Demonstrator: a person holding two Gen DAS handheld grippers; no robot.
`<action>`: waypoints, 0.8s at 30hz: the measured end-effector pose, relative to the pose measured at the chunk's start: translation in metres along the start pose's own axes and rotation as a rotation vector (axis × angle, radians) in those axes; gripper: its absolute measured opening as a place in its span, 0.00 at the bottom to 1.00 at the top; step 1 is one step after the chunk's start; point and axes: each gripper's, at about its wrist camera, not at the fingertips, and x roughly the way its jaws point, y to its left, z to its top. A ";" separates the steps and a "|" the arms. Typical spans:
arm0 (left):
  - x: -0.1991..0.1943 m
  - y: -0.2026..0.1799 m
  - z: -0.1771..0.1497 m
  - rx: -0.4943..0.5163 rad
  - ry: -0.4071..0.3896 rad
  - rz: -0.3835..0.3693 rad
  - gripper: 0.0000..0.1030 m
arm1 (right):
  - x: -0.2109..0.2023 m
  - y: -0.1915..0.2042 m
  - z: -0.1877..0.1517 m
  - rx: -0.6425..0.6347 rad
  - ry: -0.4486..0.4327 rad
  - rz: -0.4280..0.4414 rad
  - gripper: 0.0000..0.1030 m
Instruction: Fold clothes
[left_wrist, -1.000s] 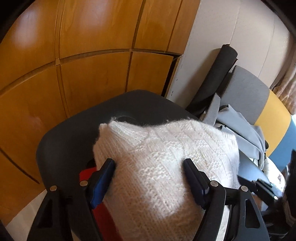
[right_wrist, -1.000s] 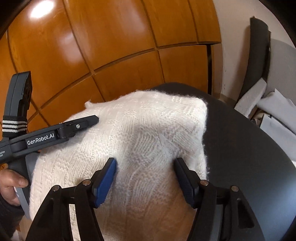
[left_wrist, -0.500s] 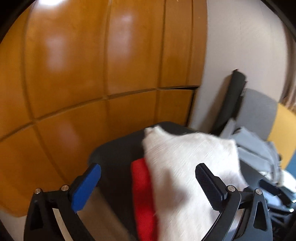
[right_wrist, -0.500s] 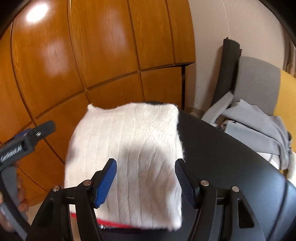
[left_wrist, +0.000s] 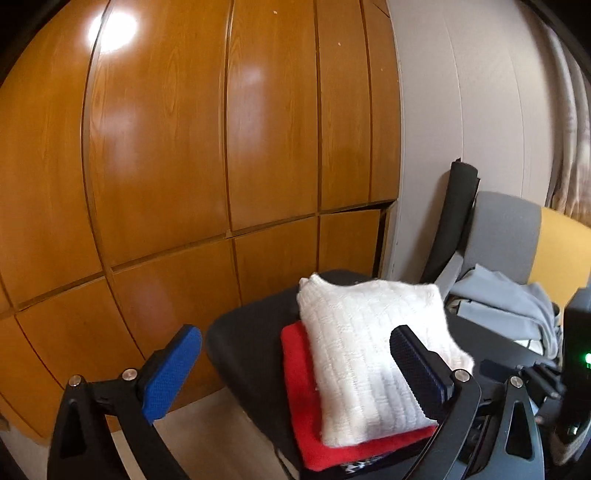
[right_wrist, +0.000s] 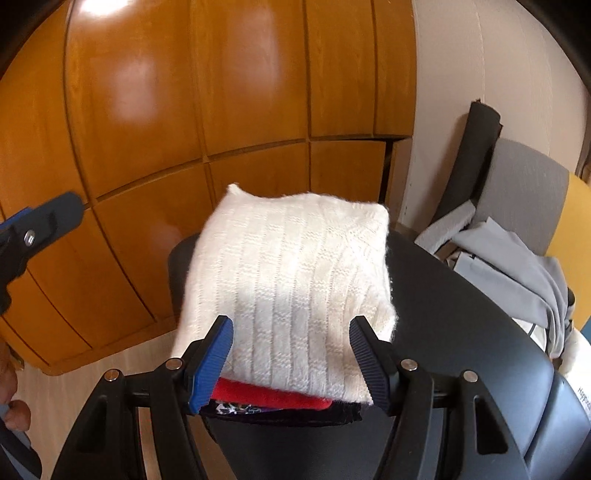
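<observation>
Right, status as we read it:

Left gripper (left_wrist: 295, 363): jaws spread as wide as they go, nothing between the pads. We hover short of the stack, which sits beyond the fingertips.

Right gripper (right_wrist: 291, 352): jaws apart, not pinching. The white sweater (right_wrist: 291, 280) shows through the gap, but the pads sit above it and clear of the knit, as far as we can tell.

White sweater: folded into a tidy rectangle, lying on top of the stack. Edges roughly square, one far corner slightly peaked.

Red garment (left_wrist: 306, 402): folded, directly under the sweater, its left and near edges sticking out.

Patterned item (right_wrist: 236, 408): bottom of the stack, only a sliver of dark print visible; we can't tell what it is.

Black chair seat (left_wrist: 247, 332): carries the whole stack, which sits toward the near edge.

Grey clothing (right_wrist: 517, 273): loose heap on the grey and yellow chair (right_wrist: 528, 184) to the right, well apart from the stack, looks unfolded.

Backdrop: wooden panel wall (left_wrist: 184, 147) behind everything.

Done: we judge three pieces folded and stacked, the sweater being the top one.

Left: the grey heap at least; more may be out of frame.

Next: we'd expect to swing right toward that heap with both grippers free.
</observation>
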 end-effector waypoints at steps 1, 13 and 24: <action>-0.002 -0.001 0.000 0.008 0.000 0.014 1.00 | -0.004 0.000 -0.002 -0.008 -0.004 0.006 0.65; -0.020 -0.007 -0.005 -0.020 0.025 0.027 0.94 | -0.024 0.001 -0.026 -0.067 0.006 0.044 0.65; -0.016 -0.014 -0.014 -0.021 0.071 0.044 1.00 | -0.022 -0.002 -0.029 -0.044 0.026 0.023 0.65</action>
